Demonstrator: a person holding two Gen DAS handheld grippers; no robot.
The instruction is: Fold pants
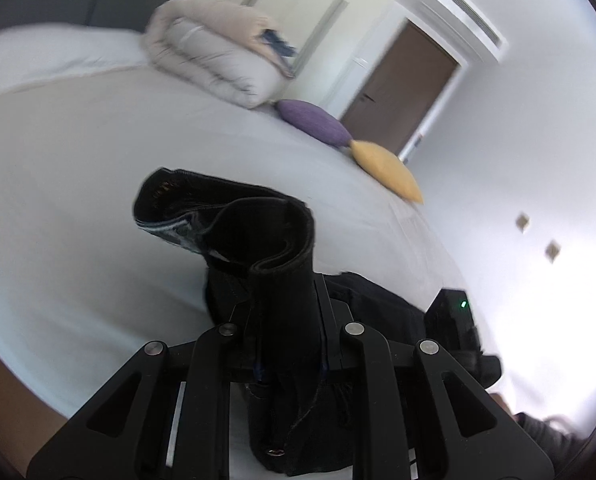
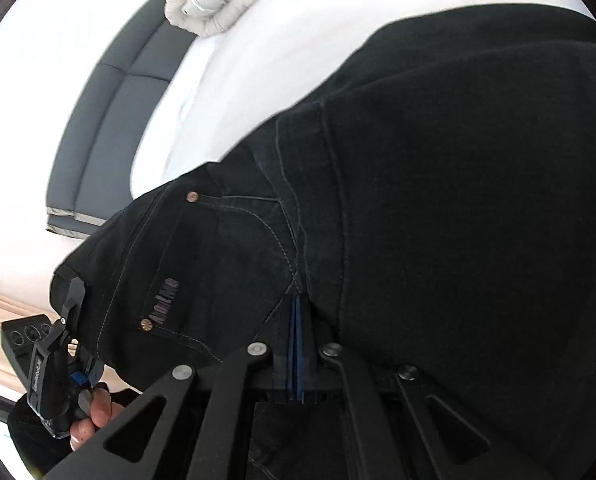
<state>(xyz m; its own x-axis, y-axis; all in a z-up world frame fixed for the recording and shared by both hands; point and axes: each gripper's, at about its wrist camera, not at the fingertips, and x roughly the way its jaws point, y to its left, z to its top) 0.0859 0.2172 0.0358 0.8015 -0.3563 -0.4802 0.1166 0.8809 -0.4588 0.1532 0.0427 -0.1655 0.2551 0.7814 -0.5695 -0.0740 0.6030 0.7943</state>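
The black jeans (image 2: pixel 437 208) hang lifted over the white bed (image 1: pixel 98 184). My left gripper (image 1: pixel 284 300) is shut on a bunched fold of the jeans (image 1: pixel 258 240), the waistband end, which sticks up past the fingers. My right gripper (image 2: pixel 298 300) is shut on the jeans near the seat seam, beside the back pocket (image 2: pixel 202 264). The pads are pressed together with fabric between them. The left gripper also shows in the right wrist view (image 2: pixel 58 352), low at the left, held by a hand.
A folded beige duvet (image 1: pixel 214 52) lies at the far side of the bed. A purple cushion (image 1: pixel 313 122) and a yellow cushion (image 1: pixel 389 170) lie at the bed's edge. A grey headboard (image 2: pixel 110 120) and a brown door (image 1: pixel 401 88) stand beyond.
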